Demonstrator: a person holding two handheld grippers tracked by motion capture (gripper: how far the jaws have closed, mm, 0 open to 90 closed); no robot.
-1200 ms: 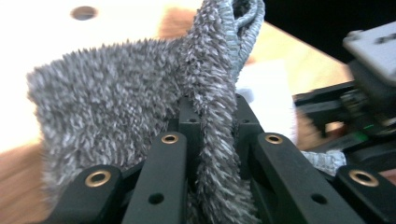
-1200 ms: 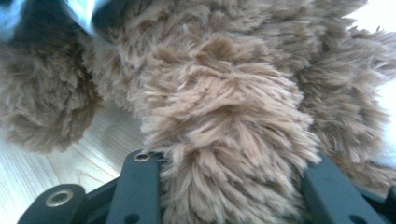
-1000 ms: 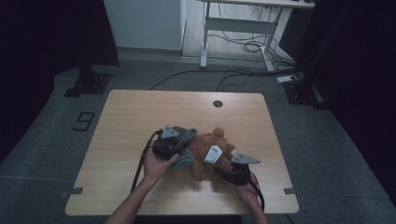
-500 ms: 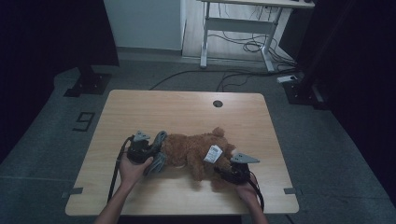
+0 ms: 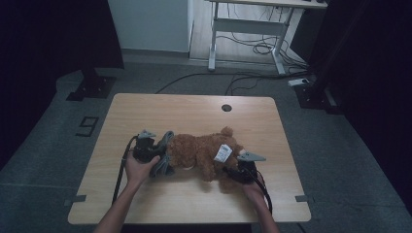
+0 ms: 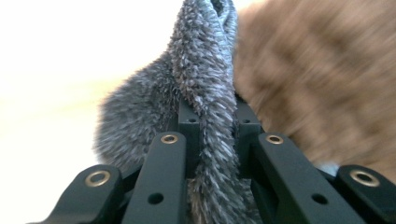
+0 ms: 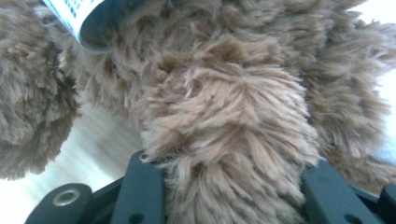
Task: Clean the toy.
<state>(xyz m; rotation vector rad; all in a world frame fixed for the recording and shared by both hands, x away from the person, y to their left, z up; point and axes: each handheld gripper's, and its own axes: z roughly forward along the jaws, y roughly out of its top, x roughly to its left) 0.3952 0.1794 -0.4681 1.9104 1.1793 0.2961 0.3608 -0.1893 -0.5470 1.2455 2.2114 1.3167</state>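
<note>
Teddy bear (image 5: 204, 154) is lying on the counter (image 5: 194, 114), left gripper (image 5: 154, 151) fingers clamping its grey scarf (image 6: 205, 93), right gripper (image 5: 232, 172) fingers clamping a leg (image 7: 229, 135); pulling steadily should free the scarf.

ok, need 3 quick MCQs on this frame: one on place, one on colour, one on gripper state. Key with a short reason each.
1. Where does the brown plush toy lie on the table?
A. at the far edge by the round hole
B. on the near half, between the two grippers
C. on the floor beside the table

2. What colour is the fuzzy cloth in the left gripper?
A. grey
B. red
C. white

3. What state is the right gripper in?
A. wide open over bare table
B. shut on nothing
C. shut on a brown furry part of the toy

Key: 1 B, the high view shows it between the hands near the person. 2 A, the left gripper view shows grey pile between the jaws. 3 C, the right gripper view shows brown fur pinched between the jaws.
</note>
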